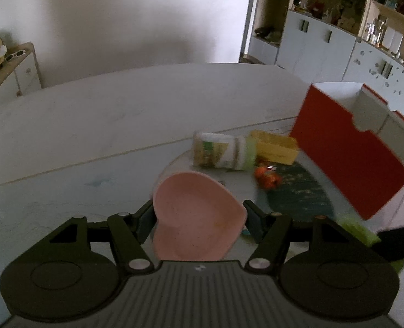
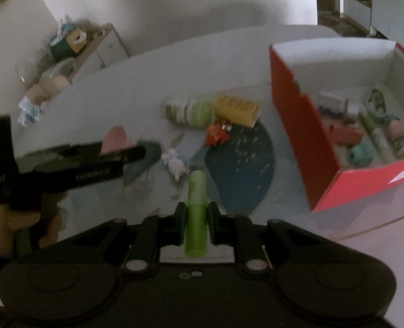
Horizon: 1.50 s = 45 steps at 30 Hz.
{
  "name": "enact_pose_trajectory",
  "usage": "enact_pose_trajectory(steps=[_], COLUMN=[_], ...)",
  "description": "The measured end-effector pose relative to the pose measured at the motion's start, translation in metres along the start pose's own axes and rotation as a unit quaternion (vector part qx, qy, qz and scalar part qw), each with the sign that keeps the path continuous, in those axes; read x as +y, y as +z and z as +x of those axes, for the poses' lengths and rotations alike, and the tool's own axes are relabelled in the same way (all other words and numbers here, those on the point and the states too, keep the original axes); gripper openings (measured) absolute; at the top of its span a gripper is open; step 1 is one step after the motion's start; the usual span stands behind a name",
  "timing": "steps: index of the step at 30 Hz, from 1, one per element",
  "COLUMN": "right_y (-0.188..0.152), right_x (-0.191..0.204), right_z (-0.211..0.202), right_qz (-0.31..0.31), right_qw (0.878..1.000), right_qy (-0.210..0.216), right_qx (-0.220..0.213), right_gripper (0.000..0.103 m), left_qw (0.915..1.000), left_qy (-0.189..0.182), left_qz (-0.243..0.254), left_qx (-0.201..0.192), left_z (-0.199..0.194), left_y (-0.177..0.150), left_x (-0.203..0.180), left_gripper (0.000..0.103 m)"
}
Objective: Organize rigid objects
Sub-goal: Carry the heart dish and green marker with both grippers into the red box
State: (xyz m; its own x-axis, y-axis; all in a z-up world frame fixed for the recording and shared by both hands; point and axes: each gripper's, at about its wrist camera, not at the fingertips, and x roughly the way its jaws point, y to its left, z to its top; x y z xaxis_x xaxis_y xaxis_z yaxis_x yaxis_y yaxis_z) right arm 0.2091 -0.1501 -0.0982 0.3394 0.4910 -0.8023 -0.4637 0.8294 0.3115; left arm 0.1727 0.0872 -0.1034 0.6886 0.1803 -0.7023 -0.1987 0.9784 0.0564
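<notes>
My left gripper (image 1: 199,216) is shut on a pink bowl (image 1: 196,216), held above the table with its hollow facing the camera. My right gripper (image 2: 197,218) is shut on a green tube (image 2: 197,210) that points forward between the fingers. The red box (image 2: 335,125) with a white inside stands to the right and holds several small items. On the table lie a green-capped jar (image 2: 188,110) on its side, a yellow box (image 2: 237,106), an orange toy (image 2: 217,134) and a small white toy (image 2: 176,164). The left gripper (image 2: 136,151) also shows at the left of the right wrist view, the pink bowl (image 2: 115,139) behind it.
A dark blue round mat (image 2: 242,164) lies under the loose items. A wooden side cabinet (image 1: 16,73) with clutter stands by the wall at the left. Shelving with grey doors (image 1: 324,38) fills the far right. A hand (image 2: 18,224) holds the left gripper's grip.
</notes>
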Motion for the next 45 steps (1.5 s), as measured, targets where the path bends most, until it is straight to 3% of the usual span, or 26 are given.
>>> enact_pose_trajectory(steps=[10, 19, 36, 45], right_y=[0.020, 0.038, 0.065, 0.079], right_x=[-0.038, -0.085, -0.192, -0.243], right_z=[-0.038, -0.066, -0.084, -0.073], right_qz=[0.019, 0.026, 0.036, 0.043], right_qw=[0.998, 0.996, 0.993, 0.993], right_qy=[0.014, 0.011, -0.004, -0.027], right_qx=[-0.051, -0.090, -0.115, -0.108], right_gripper=[0.015, 0.015, 0.015, 0.015], left_qw=[0.9991, 0.9969, 0.9932, 0.9924], left_qy=[-0.031, -0.060, -0.074, -0.067], left_qz=[0.029, 0.049, 0.090, 0.100], left_qx=[-0.005, -0.013, -0.010, 0.024], left_z=[-0.035, -0.041, -0.003, 0.040], left_y=[0.022, 0.051, 0.089, 0.103], left_x=[-0.052, -0.112, -0.232, -0.279], left_gripper=[0.068, 0.068, 0.068, 0.068])
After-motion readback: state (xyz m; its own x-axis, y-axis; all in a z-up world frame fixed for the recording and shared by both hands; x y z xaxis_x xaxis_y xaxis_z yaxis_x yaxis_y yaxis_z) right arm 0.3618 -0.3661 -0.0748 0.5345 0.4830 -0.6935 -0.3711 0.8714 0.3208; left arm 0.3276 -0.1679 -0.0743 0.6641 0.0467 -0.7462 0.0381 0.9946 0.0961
